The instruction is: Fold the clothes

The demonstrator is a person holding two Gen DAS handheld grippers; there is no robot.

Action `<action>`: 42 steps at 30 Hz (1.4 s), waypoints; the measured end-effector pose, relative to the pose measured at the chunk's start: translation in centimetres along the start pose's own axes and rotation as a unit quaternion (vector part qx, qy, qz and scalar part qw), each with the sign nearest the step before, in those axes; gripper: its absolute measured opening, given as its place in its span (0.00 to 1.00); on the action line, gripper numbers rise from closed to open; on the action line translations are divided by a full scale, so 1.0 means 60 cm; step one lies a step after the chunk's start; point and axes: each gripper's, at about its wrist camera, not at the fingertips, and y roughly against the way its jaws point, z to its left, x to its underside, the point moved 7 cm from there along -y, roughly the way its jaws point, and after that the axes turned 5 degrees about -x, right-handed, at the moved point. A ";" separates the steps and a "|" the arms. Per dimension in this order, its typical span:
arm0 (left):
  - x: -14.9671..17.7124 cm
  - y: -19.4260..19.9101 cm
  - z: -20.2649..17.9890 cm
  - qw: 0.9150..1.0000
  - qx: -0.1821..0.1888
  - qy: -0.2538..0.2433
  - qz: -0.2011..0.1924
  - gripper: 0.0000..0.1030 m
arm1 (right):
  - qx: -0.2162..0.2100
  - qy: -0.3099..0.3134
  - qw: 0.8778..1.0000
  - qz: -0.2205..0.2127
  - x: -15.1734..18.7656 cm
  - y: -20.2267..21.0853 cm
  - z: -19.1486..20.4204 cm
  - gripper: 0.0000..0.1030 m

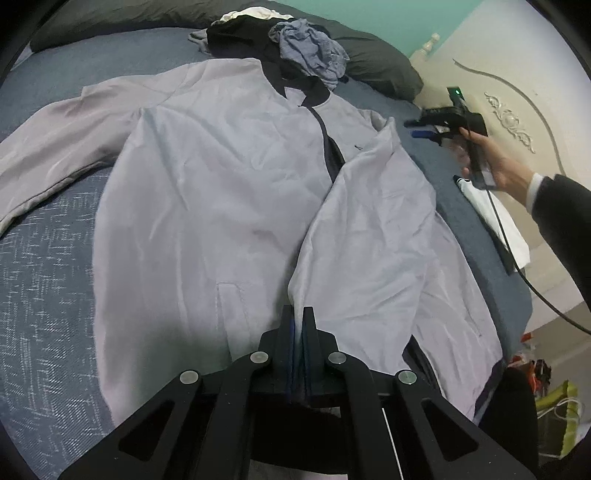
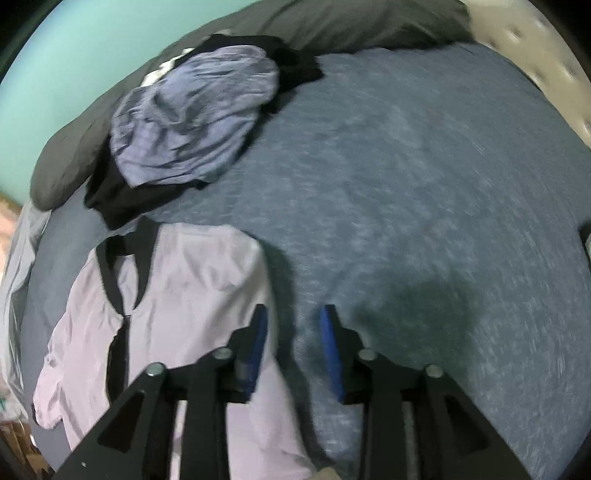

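A pale lavender jacket [image 1: 221,177] with dark trim lies front up on the blue bedspread [image 1: 44,258]. Its right sleeve [image 1: 369,221] is folded down across the body, and the other sleeve stretches out to the left. At the bottom centre, my left gripper [image 1: 299,314] is shut on that folded sleeve's cuff, with a strip of cloth showing between the pads. A hand holds my right gripper [image 1: 415,129] above the bed, right of the jacket's shoulder. In the right wrist view this right gripper [image 2: 293,314] is open and holds nothing, hovering over the jacket's [image 2: 177,288] shoulder edge.
A pile of clothes sits beyond the collar: a crumpled blue garment [image 1: 310,48] [image 2: 192,122] on a black one [image 1: 240,33]. Dark grey pillows [image 1: 380,66] line the head of the bed. A white item [image 1: 495,218] lies at the bed's right edge, near a cream headboard [image 1: 517,122].
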 end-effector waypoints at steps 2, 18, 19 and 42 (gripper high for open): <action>0.003 -0.004 0.004 1.000 -0.003 0.003 0.002 0.03 | -0.003 0.009 1.000 0.002 -0.009 -0.008 0.018 0.38; 0.016 -0.045 0.012 0.999 -0.017 0.008 0.030 0.03 | 0.124 0.137 0.980 0.076 -0.024 -0.128 0.081 0.09; 0.016 -0.048 0.009 0.999 -0.019 0.004 0.031 0.03 | 0.124 0.135 0.981 0.066 -0.028 -0.125 0.078 0.06; 0.008 -0.084 -0.022 0.999 0.001 0.006 0.033 0.04 | 0.060 -0.025 0.998 -0.003 -0.089 -0.102 0.012 0.03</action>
